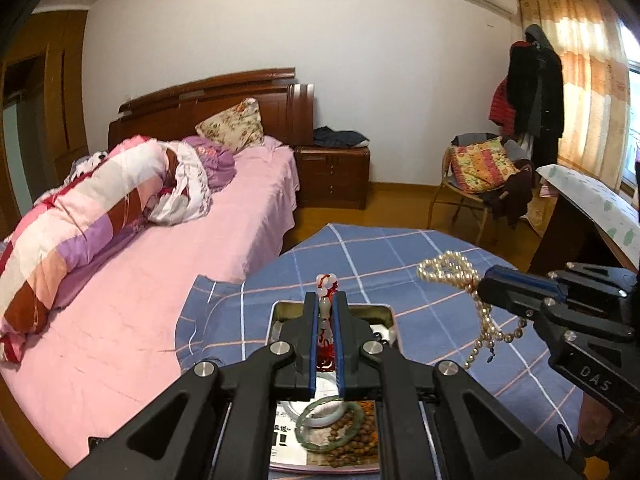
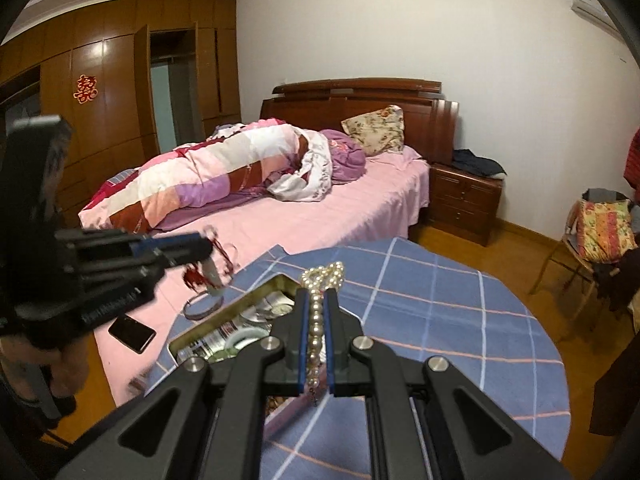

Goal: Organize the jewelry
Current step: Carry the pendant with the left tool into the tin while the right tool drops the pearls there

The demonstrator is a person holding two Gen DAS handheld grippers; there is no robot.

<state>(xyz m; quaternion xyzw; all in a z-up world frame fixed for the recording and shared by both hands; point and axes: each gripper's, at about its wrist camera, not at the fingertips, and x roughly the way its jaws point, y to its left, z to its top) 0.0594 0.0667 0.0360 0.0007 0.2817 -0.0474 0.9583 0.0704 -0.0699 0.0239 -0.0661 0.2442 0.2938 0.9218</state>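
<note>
Left gripper (image 1: 326,304): jaws are drawn narrow and clamped on a red-and-white pendant (image 1: 326,320); it is held in the air above the far edge of the tin; in the right wrist view the pendant (image 2: 208,270) is seen dangling from the fingertips, blurred.
Right gripper (image 2: 316,300): jaws are closed narrow on a pearl necklace (image 2: 320,300); loops are bunched beyond the fingertips and strands hang below (seen from the side in the left wrist view, necklace (image 1: 460,276)).
Tin (image 1: 280,312): an open metal box is set on the blue checked cloth (image 1: 400,256), near the cloth's edge closest to the bed; in the right wrist view its gold rim (image 2: 224,312) is seen.
Tin contents: a green bangle (image 1: 320,420), a white bangle (image 1: 308,416) and brown wooden beads (image 1: 348,436) are lying together at the near end.
Bed (image 1: 140,300): a pink sheet is spread; a dark phone (image 2: 132,334) and a ring-shaped bangle (image 2: 202,306) are lying on it beside the cloth.
</note>
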